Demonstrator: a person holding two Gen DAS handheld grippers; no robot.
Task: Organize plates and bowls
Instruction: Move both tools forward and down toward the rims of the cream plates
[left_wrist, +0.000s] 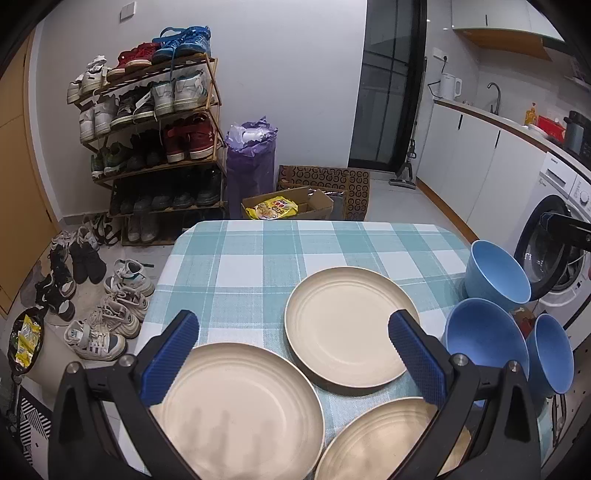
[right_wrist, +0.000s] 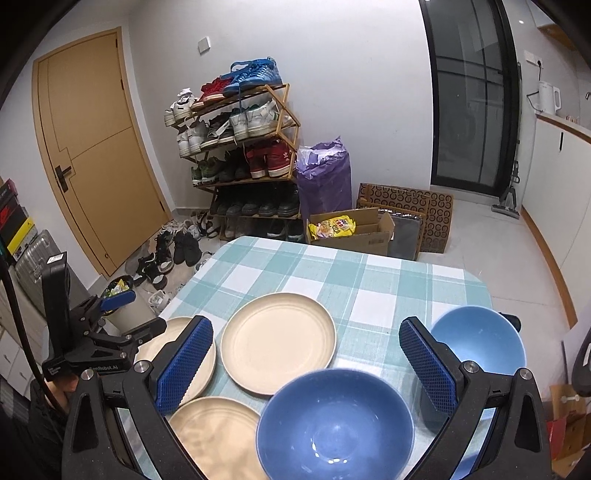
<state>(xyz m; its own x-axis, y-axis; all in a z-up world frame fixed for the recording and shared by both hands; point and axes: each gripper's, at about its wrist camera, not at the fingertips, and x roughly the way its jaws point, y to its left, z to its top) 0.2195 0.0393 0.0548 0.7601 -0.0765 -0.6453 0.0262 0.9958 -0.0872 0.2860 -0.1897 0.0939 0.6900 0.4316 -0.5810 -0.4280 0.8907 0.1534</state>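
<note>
Since the three cream plates and three blue bowls all lie loose on the checked tabletop (left_wrist: 258, 258), nothing is stacked yet, and the risks are those of a first pick-up. The near-left plate (left_wrist: 236, 410) sits close to the tabletop's left edge; a careless nudge from the left tongs (left_wrist: 291, 354) could push it toward the floor. The near-right plate (left_wrist: 384, 439) appears to tuck slightly under the far plate (left_wrist: 351, 325), though the fisheye bend makes that overlap hard to be sure of; lifting one could drag the other. The bowls crowd the right side: the nearest bowl (right_wrist: 332, 424) just beside the near plates, the far bowl (right_wrist: 480, 339) behind it, and a third bowl (left_wrist: 550, 354) at the edge, seen only from the left wrist. A pad catching a rim could tip a bowl off that side.

The left tongs hover low over the gap between the near plates, spread wide and holding nothing. The right tongs (right_wrist: 306, 365) hang above the nearest bowl, angled down, also wide and empty. From the right wrist view the left tool stands off the tabletop's left corner, gripped by a hand (right_wrist: 62, 387) half hidden below it.
</note>
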